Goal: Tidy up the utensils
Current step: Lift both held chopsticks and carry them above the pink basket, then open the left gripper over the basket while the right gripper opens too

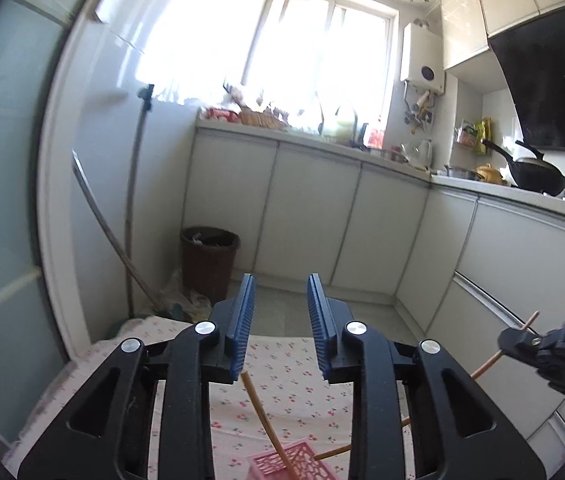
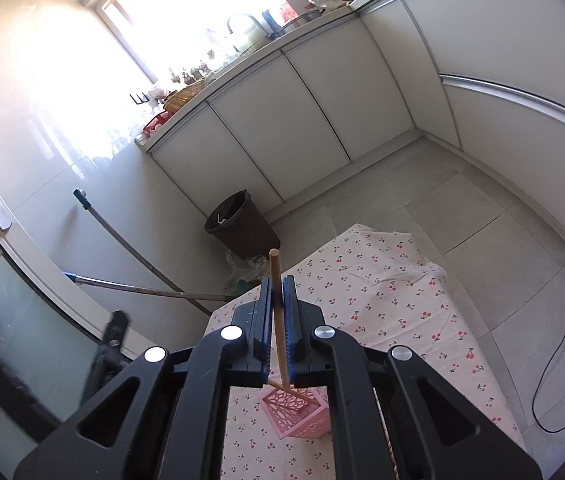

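My right gripper (image 2: 278, 292) is shut on a wooden chopstick (image 2: 276, 280), held over a pink lattice basket (image 2: 302, 412) on the cherry-print tablecloth (image 2: 382, 300). The chopstick's lower end reaches the basket's opening. My left gripper (image 1: 280, 300) is open and empty above the same basket (image 1: 282, 464), where another chopstick (image 1: 262, 412) leans. The right gripper (image 1: 522, 340) with its chopstick (image 1: 486, 364) shows at the right of the left wrist view.
A brown waste bin (image 1: 208, 260) stands on the floor by white cabinets (image 1: 310, 216). Mop handles (image 2: 142, 284) lean at the left wall. A black cable (image 2: 562, 340) lies on the floor at right. A wok (image 1: 538, 172) sits on the counter.
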Demonstrator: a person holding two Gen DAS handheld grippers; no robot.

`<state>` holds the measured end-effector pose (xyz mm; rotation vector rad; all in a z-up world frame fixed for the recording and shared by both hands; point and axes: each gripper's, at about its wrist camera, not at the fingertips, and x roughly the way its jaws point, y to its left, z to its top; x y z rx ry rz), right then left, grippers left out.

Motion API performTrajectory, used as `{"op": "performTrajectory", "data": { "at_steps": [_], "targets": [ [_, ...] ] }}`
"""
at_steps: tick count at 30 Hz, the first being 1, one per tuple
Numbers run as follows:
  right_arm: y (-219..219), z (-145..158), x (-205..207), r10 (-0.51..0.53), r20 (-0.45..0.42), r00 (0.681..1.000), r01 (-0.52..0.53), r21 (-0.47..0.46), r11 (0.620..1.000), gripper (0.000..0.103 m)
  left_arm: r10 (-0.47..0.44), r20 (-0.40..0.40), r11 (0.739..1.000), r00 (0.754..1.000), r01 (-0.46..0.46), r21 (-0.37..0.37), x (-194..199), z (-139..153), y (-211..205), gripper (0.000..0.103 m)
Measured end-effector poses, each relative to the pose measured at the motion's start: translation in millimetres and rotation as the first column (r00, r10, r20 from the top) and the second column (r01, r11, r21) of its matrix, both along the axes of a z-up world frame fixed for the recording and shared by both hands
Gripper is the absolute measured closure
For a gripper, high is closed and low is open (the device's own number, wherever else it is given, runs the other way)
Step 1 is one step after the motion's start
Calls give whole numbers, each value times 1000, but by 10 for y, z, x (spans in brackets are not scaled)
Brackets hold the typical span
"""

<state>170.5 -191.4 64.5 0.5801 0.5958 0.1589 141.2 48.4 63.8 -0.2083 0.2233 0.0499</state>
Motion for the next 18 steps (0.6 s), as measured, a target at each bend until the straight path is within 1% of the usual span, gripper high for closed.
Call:
{"op": "performTrajectory", "data": {
  "at_steps": [1, 3, 5, 9, 15, 18],
  "targets": [
    [40, -4, 8, 8, -1, 1000, -8, -5, 1000, 97, 14, 3, 1000, 1000, -14, -13, -82, 14, 57, 68],
    [117, -27, 19, 18, -8, 1000, -18, -21, 1000, 97, 39, -15, 999, 999, -39, -29, -189, 19, 150, 64],
    [199, -69, 31, 24, -17, 1000, -24, -41, 999, 97, 44, -53, 999, 998, -45, -23, -229, -6, 225, 64],
    [375, -198, 97, 38, -32, 999, -40, -74, 996, 97, 55, -114, 997, 992, -60, -42, -223, -115, 344, 62],
    [644, -377, 170, 90, -19, 996, -91, -139, 986, 93, 18, -224, 999, 974, -25, -31, -100, -291, 345, 58],
    [728, -366, 87, 101, -7, 995, -101, -203, 974, 93, 9, -248, 1000, 969, -11, -9, -95, -316, 288, 55]
  ]
}}
